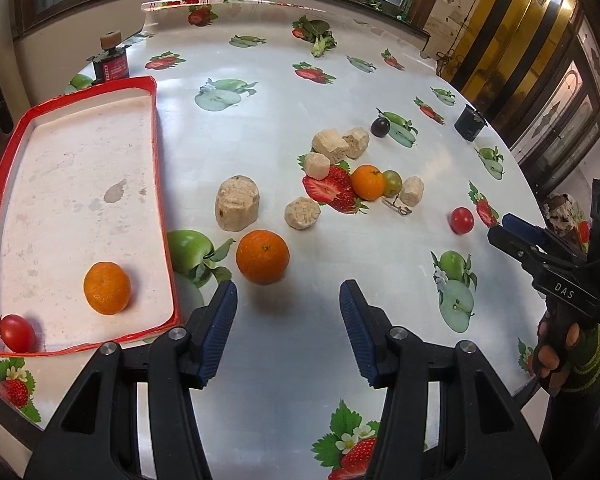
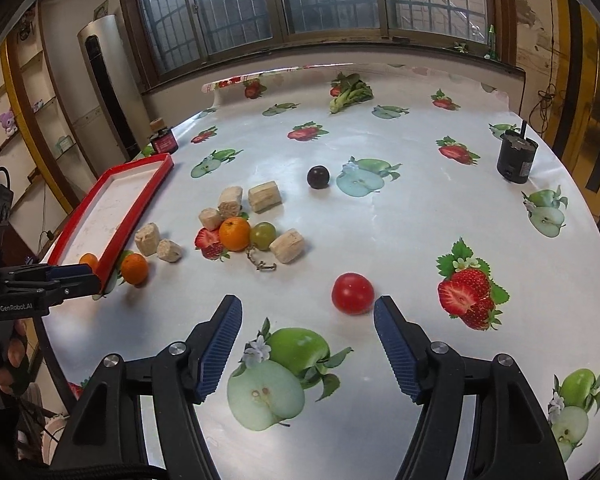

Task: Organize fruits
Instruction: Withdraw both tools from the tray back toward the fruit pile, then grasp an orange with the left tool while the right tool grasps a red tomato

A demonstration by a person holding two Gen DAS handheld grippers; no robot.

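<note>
A red-rimmed white tray (image 1: pixel 156 160) at the left holds an orange (image 1: pixel 107 288) and a small red tomato (image 1: pixel 17 333). My left gripper (image 1: pixel 288 292) is open and empty, just short of a loose orange (image 1: pixel 263 256) on the table. Further off lie another orange (image 1: pixel 367 182), a green fruit (image 1: pixel 393 181) and a dark plum (image 1: pixel 380 126). My right gripper (image 2: pixel 308 312) is open and empty, with a red tomato (image 2: pixel 353 293) just beyond its right finger. The tray (image 2: pixel 140 200), plum (image 2: pixel 318 177) and oranges (image 2: pixel 234 233) also show in the right wrist view.
Several beige cork-like chunks (image 1: pixel 237 203) lie among the fruit. A dark jar (image 1: pixel 111 65) stands behind the tray, a black cup (image 2: pixel 516 160) at the far right, leafy greens (image 2: pixel 350 90) at the back. The tablecloth has printed fruit pictures. A small metal chain (image 2: pixel 260 264) lies by the chunks.
</note>
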